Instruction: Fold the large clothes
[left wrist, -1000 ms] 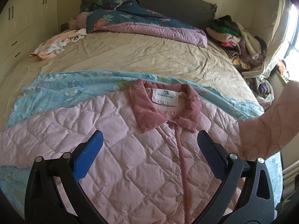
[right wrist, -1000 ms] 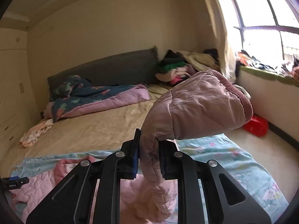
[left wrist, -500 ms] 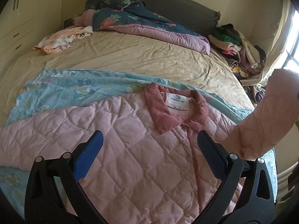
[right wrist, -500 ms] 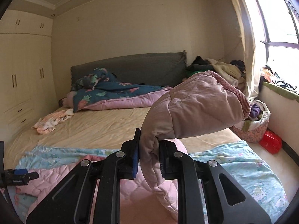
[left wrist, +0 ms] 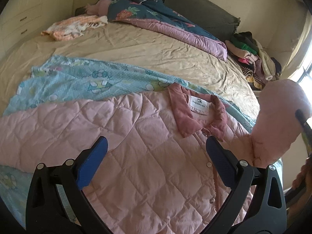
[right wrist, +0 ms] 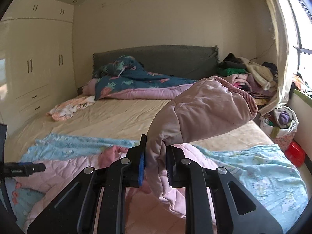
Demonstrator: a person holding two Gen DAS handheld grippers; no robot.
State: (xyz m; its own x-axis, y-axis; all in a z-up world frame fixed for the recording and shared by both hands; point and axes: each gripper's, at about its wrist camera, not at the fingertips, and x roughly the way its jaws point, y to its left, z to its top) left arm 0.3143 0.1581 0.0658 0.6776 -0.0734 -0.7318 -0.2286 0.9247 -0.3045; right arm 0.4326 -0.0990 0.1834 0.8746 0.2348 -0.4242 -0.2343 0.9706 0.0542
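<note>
The bed (left wrist: 156, 56) carries a blue sheet (left wrist: 81, 81) and quilt (left wrist: 175, 27).

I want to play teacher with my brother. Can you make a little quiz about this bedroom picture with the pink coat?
1. True or false: the right gripper is shut on the sleeve of the pink quilted jacket.
2. What colour is the patterned sheet under the jacket?
3. The left gripper is: A) open, holding nothing; B) gripping the collar.

Key: 1 true; 2 light blue; 3 A.
</note>
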